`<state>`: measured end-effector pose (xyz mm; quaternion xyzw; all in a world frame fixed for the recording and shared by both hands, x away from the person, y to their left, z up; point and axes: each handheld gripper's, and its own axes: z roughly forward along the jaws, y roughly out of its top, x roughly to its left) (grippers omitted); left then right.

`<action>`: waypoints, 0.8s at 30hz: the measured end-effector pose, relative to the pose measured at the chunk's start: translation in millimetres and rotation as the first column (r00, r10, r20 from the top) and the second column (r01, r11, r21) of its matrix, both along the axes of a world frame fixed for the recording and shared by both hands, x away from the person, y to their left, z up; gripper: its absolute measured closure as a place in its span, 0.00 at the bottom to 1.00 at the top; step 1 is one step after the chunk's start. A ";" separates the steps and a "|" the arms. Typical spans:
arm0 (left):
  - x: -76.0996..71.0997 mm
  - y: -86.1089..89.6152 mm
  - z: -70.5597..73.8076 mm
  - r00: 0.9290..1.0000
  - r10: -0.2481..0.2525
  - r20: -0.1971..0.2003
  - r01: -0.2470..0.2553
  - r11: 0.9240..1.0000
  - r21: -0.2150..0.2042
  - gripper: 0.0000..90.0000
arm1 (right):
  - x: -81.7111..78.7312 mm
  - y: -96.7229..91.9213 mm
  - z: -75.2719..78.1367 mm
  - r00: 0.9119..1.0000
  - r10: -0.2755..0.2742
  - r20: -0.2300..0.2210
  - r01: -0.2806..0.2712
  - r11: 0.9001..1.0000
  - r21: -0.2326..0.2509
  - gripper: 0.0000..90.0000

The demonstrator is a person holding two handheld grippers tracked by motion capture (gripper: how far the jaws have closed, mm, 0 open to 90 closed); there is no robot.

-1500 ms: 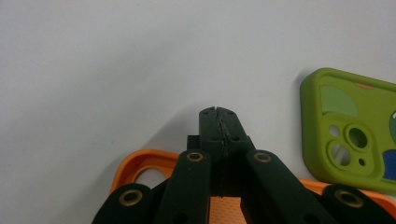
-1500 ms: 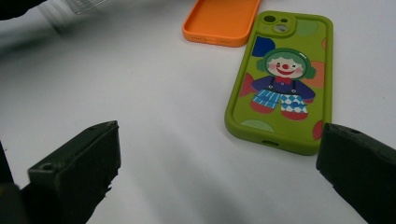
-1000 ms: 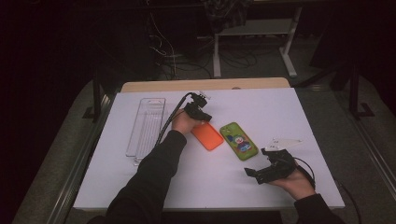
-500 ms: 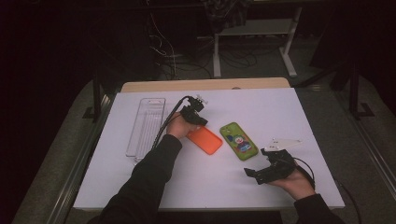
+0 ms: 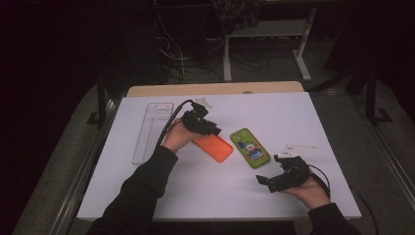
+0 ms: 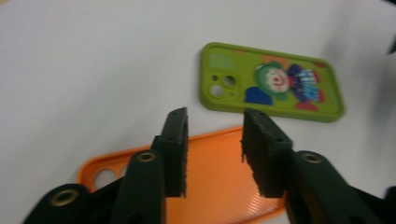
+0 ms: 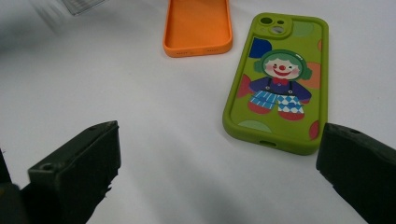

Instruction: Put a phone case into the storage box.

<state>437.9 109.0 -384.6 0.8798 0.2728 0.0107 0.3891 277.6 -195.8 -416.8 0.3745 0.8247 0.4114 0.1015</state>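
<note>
The left claw [image 5: 211, 131], its jaws just parted and holding nothing, hovers over the orange phone case [image 5: 215, 148] lying hollow side up mid-worktop at nine o'clock of the green case [image 5: 250, 147]; light and bendy, it looks best pinched by one rim.

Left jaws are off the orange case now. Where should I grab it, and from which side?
Judging by its pose, take the orange phone case by a long side wall: it lies flat, hollow side up, so the raised rim is all there is to pinch. Bring the left gripper down from above, one jaw inside the hollow, one outside.
</note>
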 end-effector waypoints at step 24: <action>-85.1 41.2 -0.6 0.996 -0.001 0.088 0.009 0.996 -0.085 0.14 | 0.0 3.6 0.3 1.000 0.000 -0.001 0.000 1.000 -0.014 0.00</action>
